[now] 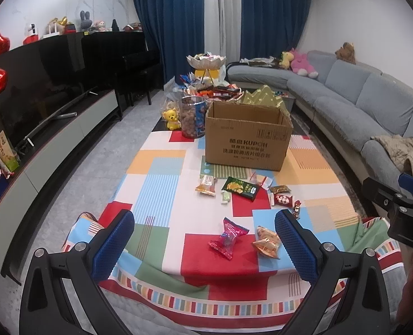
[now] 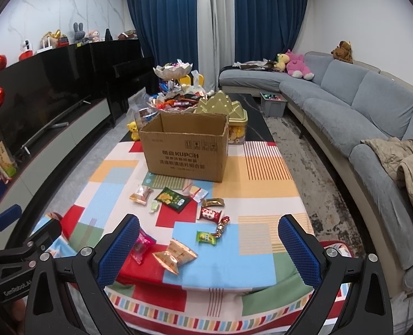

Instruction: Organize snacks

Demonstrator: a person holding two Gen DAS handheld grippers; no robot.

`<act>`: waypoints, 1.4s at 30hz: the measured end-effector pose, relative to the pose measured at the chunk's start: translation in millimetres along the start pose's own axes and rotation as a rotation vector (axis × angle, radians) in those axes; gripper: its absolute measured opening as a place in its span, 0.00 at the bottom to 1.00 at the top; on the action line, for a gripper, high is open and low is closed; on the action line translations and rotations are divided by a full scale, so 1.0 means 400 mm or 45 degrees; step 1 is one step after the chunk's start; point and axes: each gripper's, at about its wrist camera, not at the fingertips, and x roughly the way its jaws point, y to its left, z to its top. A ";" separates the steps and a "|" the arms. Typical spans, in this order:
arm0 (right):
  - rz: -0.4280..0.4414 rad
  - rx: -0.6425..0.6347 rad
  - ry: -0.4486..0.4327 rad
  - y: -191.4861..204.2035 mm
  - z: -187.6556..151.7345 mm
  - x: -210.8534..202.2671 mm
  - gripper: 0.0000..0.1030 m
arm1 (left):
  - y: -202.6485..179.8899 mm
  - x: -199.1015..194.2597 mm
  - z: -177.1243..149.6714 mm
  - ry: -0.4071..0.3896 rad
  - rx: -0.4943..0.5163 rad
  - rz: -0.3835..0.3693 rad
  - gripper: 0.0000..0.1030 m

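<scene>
Both tongs, left tongs [image 1: 203, 247] and right tongs [image 2: 208, 247], are hanging spread wide over the bench's [image 1: 161, 167] near edge, ready to grab snacks [image 1: 227, 237] for the box [image 1: 247, 136].

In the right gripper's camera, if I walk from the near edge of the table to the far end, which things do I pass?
Orange crinkly packet → small green candy → red wrapped snack → dark green chip bag → cardboard box → gold tin → white bowl on a stand.

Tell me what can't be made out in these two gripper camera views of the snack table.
- Inside of the brown cardboard box: hidden in both views by its own front wall.
- Small green-wrapped candy: out of sight in the left view, apparently behind the left gripper.
- Pink candy packet: partly covered in the right view by a blue finger pad.
- Wrapper print: too small everywhere.
</scene>
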 end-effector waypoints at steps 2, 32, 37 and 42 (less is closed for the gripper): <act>0.004 0.006 0.020 -0.002 -0.001 0.016 0.98 | -0.005 0.014 0.001 0.003 0.022 0.003 0.99; 0.063 -0.008 0.372 0.039 -0.025 0.268 0.98 | -0.031 0.239 -0.013 0.181 0.225 -0.108 0.99; 0.071 0.004 0.453 0.046 -0.033 0.317 0.98 | -0.042 0.268 -0.024 0.189 0.289 -0.118 0.99; 0.102 0.025 0.563 0.055 -0.048 0.379 0.98 | -0.042 0.318 -0.042 0.253 0.292 -0.163 0.98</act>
